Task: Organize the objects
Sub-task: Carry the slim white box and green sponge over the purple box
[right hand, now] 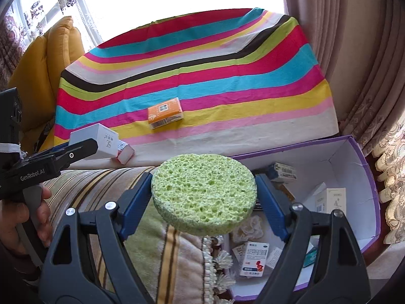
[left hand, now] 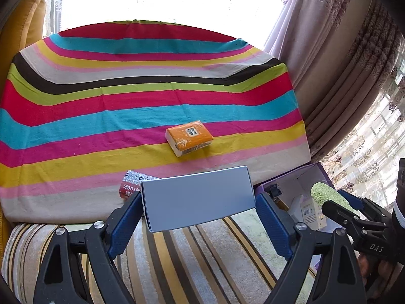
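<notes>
Both claws are closed on something: the left gripper (left hand: pixel 198 204) clamps a pale grey rectangular cardboard box (left hand: pixel 197 197) between its blue pads, jaws set wide across the box's length, and the right gripper (right hand: pixel 203 197) pinches a round, porous green sponge disc (right hand: pixel 203 193) by its edges, jaws likewise wide.

Beneath them lies a bright striped cloth (left hand: pixel 101 101) of red, blue, pink, yellow, green and black bands, spread over a raised flat surface, with a brown-and-cream striped sofa cushion (left hand: pixel 202 253) in front of it. Patterned mauve curtains (left hand: pixel 341 63) hang to the right beside a glaring window, and a mustard-yellow cushion (right hand: pixel 58 55) sits at the left.

An orange tissue packet (left hand: pixel 188 138) lies alone on the cloth, well beyond the grey box. A small red-and-white printed carton (left hand: pixel 133 185) rests at the cloth's near edge, just beside the left gripper's left pad.

Below the sponge, to its right, stands an open purple-edged cardboard box (right hand: pixel 364 177) holding several small medicine cartons (right hand: pixel 255 258).
</notes>
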